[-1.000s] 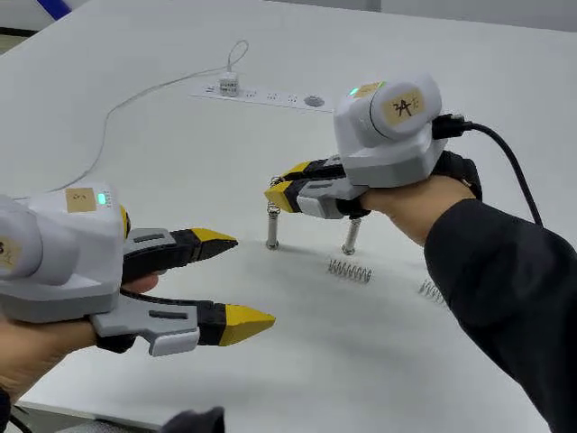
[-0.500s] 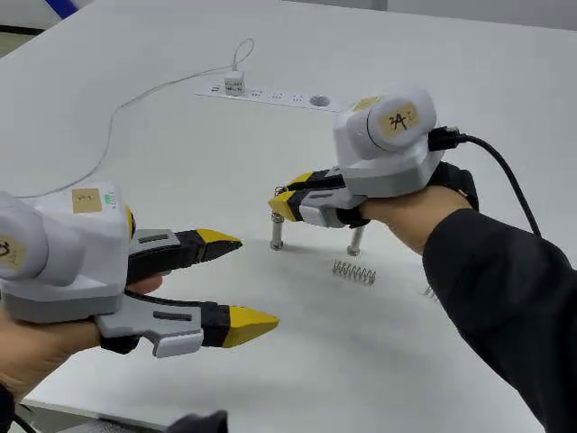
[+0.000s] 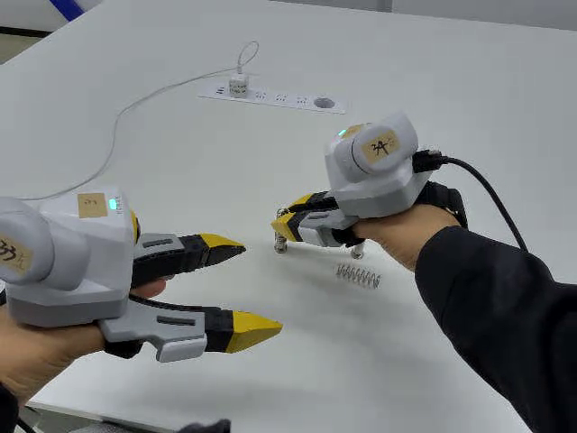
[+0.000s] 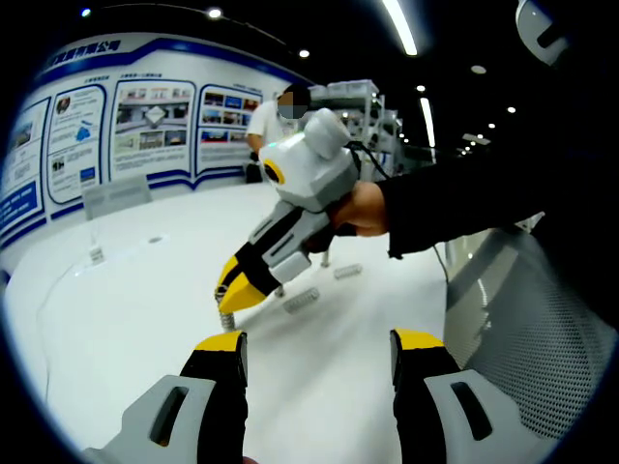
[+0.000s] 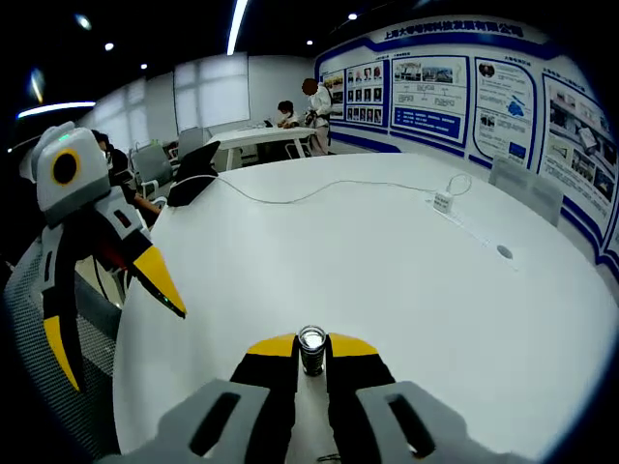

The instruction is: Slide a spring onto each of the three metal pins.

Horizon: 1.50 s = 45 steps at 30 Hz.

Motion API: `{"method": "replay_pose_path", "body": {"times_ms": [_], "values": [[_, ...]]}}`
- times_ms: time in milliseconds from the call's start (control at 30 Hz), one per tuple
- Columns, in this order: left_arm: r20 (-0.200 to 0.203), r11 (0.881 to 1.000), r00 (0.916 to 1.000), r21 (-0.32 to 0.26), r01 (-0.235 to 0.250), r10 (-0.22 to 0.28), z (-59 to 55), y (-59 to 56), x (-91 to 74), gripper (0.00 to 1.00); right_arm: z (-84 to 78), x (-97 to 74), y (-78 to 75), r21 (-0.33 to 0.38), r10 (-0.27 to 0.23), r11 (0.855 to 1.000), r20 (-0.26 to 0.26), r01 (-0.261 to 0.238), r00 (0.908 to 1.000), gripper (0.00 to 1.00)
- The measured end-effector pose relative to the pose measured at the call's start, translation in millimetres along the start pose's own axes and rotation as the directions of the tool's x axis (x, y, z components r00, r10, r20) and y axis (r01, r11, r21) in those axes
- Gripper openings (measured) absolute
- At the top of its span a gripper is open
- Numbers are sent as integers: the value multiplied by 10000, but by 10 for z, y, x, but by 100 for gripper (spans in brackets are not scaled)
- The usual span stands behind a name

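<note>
The right tongs (image 3: 287,222) are low over the white counter (image 3: 180,171), their yellow tips drawn almost together. In the right gripper view a small round, shiny metal end sits squeezed between them. It looks like a spring (image 4: 228,317) held on top of a pin (image 3: 280,244), though from that angle the coil and the pin's head are hard to tell apart. In the left gripper view, coils hang just under the right tongs' tips, above the counter.

A second pin (image 3: 358,252) stands upright just beside the first, partly behind the right hand (image 3: 410,225). A loose spring (image 3: 358,275) lies flat on the counter near it, on the person's side.

The left tongs (image 3: 242,287) are wide open and hold nothing. They hang in the air well apart from the pins and point toward them.

A power strip (image 3: 279,96) lies at the far side of the counter.
</note>
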<state>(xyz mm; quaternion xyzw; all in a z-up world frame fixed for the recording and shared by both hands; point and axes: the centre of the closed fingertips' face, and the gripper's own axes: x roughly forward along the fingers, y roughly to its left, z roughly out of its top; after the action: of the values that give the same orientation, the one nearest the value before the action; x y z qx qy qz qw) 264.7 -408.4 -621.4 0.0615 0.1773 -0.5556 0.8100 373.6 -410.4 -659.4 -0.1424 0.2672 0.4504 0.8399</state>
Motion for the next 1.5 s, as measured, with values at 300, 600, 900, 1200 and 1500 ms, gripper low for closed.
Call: {"method": "replay_pose_path", "body": {"times_ms": [300,600,900,1200,1500], "values": [[-26,10000,10000,9,-3,3,-3,1,-2,61,-135,55,-1,133,73,9999,-364,-68,9993,12],[-5,10000,10000,25,-3,3,-1,-1,-3,61,-239,-31,-9,286,51,9996,-491,-37,9988,12],[-21,9999,10000,85,75,-74,3,-18,7,61,-265,-268,-11,20,-201,9998,-437,202,9988,13],[-7,9998,9999,117,130,-130,12,-29,11,61,-445,-476,-27,-346,-427,9986,-760,402,9962,14],[-60,9997,9999,162,162,-161,7,-34,10,61,-625,-634,-81,-324,-609,9978,-1034,578,9928,14]]}}
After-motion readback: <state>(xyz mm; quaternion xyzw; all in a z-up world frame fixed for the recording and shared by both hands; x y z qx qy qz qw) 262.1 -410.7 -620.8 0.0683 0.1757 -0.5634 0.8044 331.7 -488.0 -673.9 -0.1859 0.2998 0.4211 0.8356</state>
